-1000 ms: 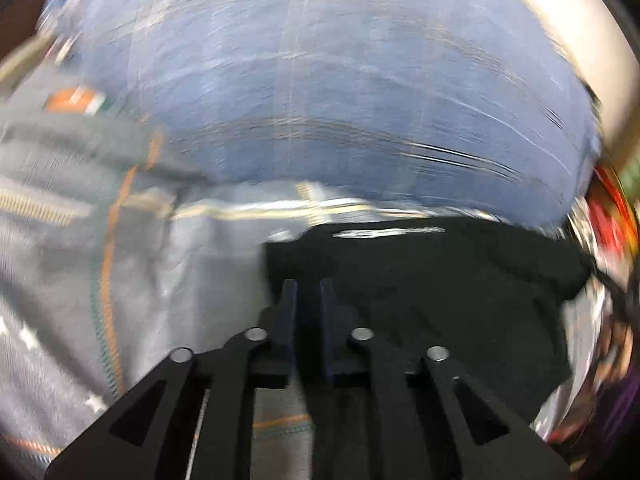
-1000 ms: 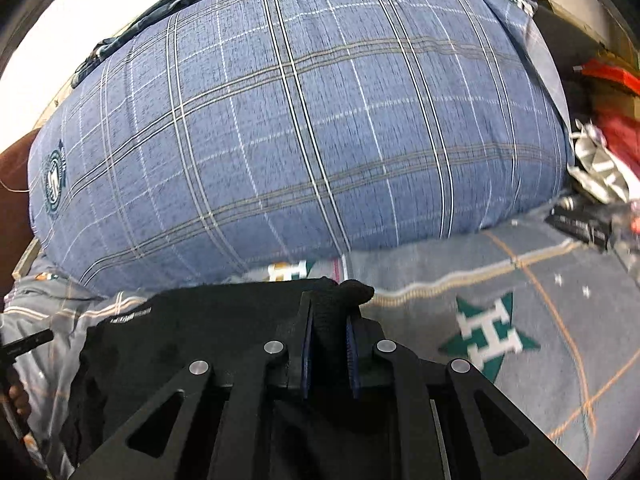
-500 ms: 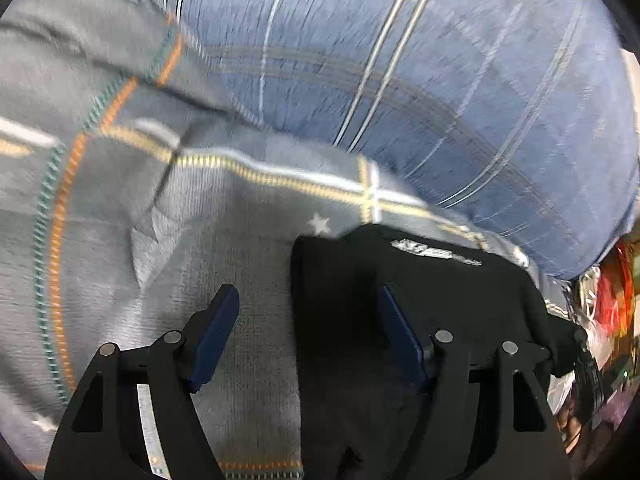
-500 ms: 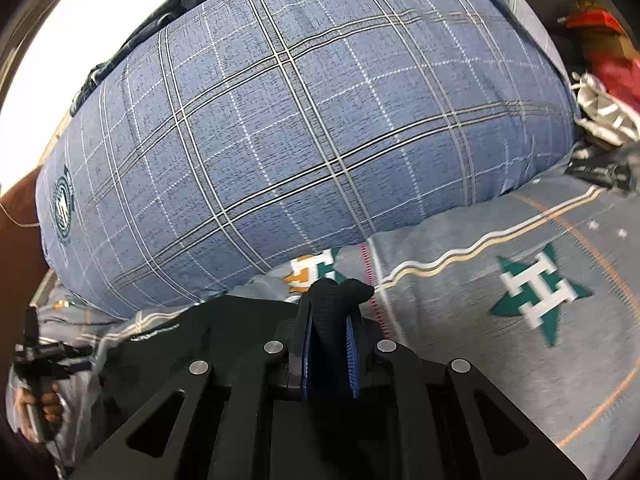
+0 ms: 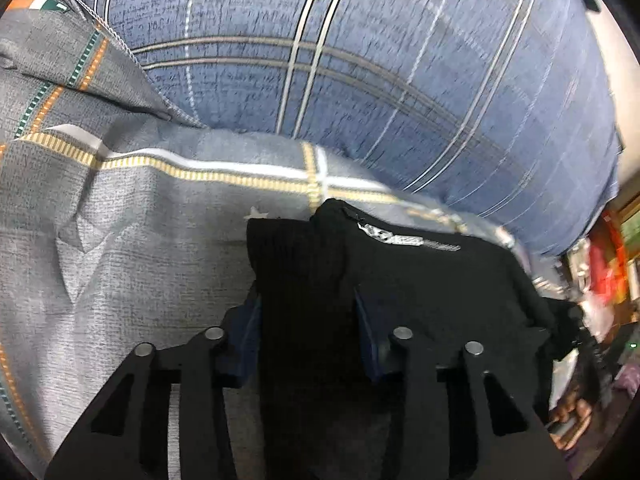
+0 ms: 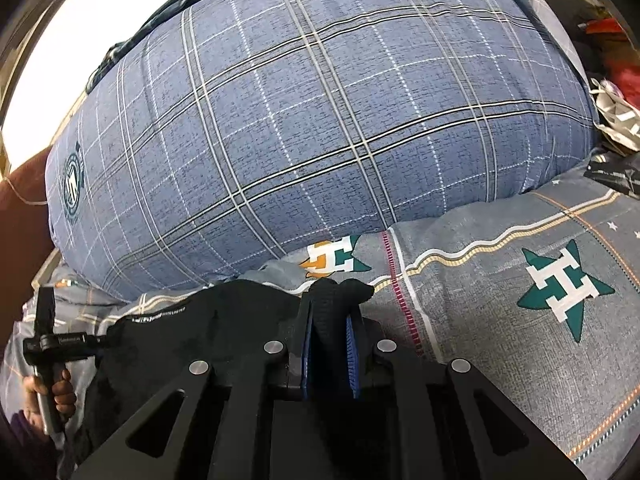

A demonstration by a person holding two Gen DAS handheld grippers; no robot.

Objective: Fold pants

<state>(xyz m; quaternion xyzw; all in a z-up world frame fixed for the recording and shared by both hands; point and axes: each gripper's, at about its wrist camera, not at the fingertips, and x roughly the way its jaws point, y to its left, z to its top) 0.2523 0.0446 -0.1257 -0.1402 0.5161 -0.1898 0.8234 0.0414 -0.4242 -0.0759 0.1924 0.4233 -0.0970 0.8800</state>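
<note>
The black pants (image 5: 420,280) lie bunched on the grey patterned bedsheet (image 5: 120,240), with a small white label near their far edge. My left gripper (image 5: 306,316) is open, its blue-padded jaws standing on either side of a ribbed fold of the pants. In the right wrist view the pants (image 6: 208,328) spread to the left. My right gripper (image 6: 330,328) is shut on a ribbed black edge of the pants, which sticks out past the fingertips.
A big blue plaid pillow (image 6: 312,120) fills the far side of the bed; it also shows in the left wrist view (image 5: 360,60). Cluttered items (image 6: 616,120) lie at the far right. The person's hand on the left gripper's handle (image 6: 48,360) shows at the left.
My left gripper has opened from shut and now straddles a fold of the pants. My right gripper stays shut on the pants and has shifted slightly.
</note>
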